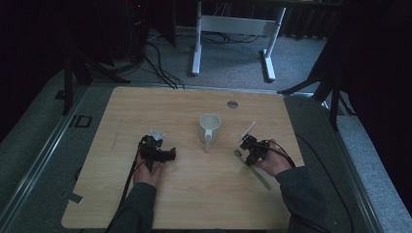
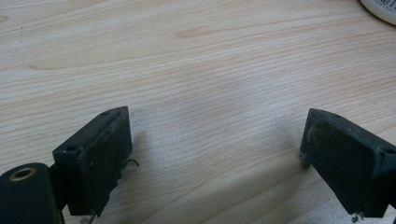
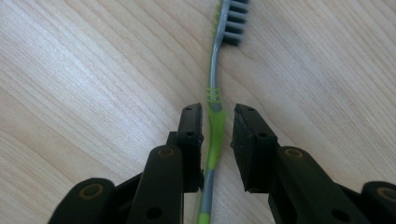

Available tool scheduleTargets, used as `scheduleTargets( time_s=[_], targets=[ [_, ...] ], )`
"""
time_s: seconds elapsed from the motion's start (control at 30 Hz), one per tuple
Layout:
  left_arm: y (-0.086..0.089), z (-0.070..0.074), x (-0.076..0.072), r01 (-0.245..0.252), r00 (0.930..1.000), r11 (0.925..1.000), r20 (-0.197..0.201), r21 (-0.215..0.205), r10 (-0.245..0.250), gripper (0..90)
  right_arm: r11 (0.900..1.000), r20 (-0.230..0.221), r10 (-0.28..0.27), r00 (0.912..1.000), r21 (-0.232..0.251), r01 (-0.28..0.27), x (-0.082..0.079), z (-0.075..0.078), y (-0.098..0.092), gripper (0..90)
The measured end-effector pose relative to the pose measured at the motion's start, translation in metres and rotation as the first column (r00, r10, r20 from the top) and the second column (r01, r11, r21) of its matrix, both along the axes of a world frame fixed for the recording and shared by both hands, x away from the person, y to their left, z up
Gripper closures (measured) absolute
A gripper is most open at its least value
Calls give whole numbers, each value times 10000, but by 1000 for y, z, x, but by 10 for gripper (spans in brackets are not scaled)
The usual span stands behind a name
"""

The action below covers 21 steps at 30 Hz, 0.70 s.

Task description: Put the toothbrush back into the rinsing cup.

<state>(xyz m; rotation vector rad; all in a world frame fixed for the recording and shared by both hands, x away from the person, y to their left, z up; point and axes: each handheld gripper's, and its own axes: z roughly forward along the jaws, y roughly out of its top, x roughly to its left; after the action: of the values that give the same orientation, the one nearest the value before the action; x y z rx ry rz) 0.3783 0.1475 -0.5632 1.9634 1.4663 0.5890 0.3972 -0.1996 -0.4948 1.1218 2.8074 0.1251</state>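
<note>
- One wooden table [image 1: 194,194], light grain, a small round grey cap [image 1: 232,104] set in it near the far edge.
- One white mug [image 1: 209,127] upright mid-table between the two grippers, handle toward the person; inside looks empty, though the dim light makes it hard to tell. In the left gripper view it is cut off at the top right corner [image 2: 383,8].
- One left gripper [image 1: 156,148] on the table left of the mug, jaws wide apart, bare wood between them.
- One right gripper [image 1: 248,145] right of the mug, jaws nearly together on either side of the toothbrush handle, a slim gap showing at each pad, not clamped.
- One green and grey toothbrush [image 3: 215,100] lying flat on the table, bristle head cut off at the top edge; its handle end is partly hidden under the gripper.
</note>
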Motion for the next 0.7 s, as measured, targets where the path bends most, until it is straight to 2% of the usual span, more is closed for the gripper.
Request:
scheduleTargets(
  time_s=[0.7],
  targets=[
    [0,0,0,0,10000,10000,2,-1,0,93,9997,-418,65,9991,-222,-75,4,-12,0,740]
  ],
)
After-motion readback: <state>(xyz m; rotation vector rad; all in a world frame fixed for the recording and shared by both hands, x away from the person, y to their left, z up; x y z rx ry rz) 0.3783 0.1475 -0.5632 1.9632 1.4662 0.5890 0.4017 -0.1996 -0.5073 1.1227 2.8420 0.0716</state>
